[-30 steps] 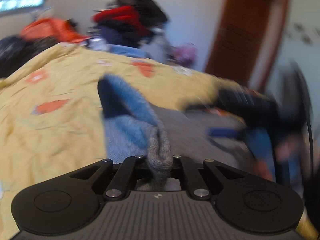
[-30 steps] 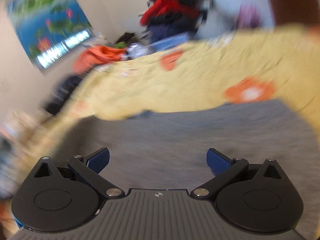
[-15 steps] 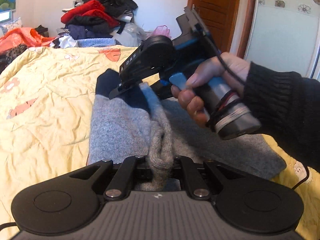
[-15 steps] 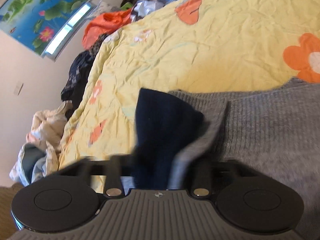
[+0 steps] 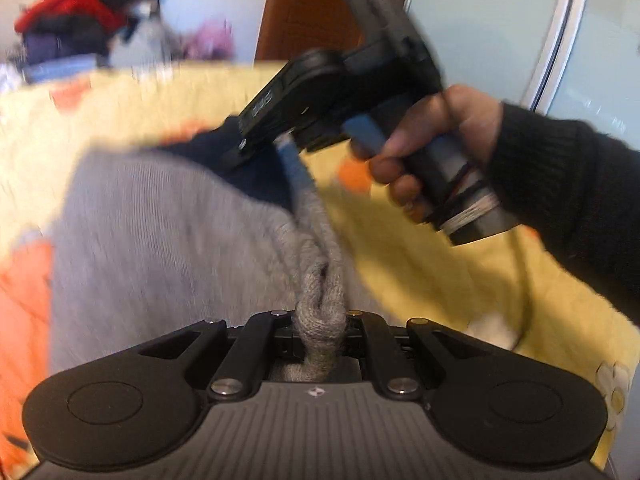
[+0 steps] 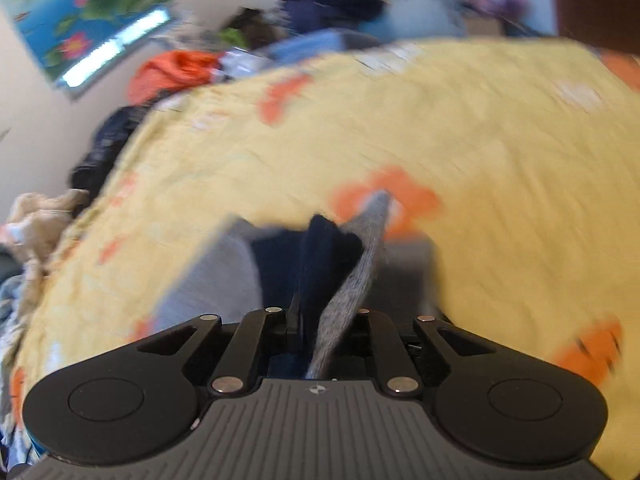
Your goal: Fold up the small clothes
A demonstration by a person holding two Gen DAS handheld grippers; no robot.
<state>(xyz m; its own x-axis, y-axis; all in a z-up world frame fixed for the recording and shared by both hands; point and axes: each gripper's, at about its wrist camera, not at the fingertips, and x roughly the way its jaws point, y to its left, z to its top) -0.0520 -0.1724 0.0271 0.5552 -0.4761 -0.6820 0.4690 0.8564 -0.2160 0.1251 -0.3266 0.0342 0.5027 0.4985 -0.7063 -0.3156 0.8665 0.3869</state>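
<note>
the left gripper (image 5: pixel 320 332) sits at the bottom centre of its view, pressed together on a bunched grey edge of the small knit garment (image 5: pixel 160 232), which spreads up and to the left over the yellow flowered bedspread (image 5: pixel 420 264). at the upper middle of that same view the right gripper (image 5: pixel 236 152) comes in from the right, held in a hand (image 5: pixel 432 136) with a dark sleeve (image 5: pixel 568 184), and it pinches the garment's far corner where the navy trim (image 5: pixel 260 172) shows. in the right wrist view the right gripper (image 6: pixel 320 320) has navy and grey cloth between its jaws, which are closing the last bit onto it. so the garment is caught at two points along one edge and partly lifted off the bed, with the rest lying or trailing on the spread; the blur hides exactly how much is raised. i'd judge this as early in the fold: both corners are taken, but no neat crease is visible yet, and carrying the edge over, laying it down and smoothing are still to do. a pile of clothes (image 5: pixel 68 20) waits at the upper left.
</note>
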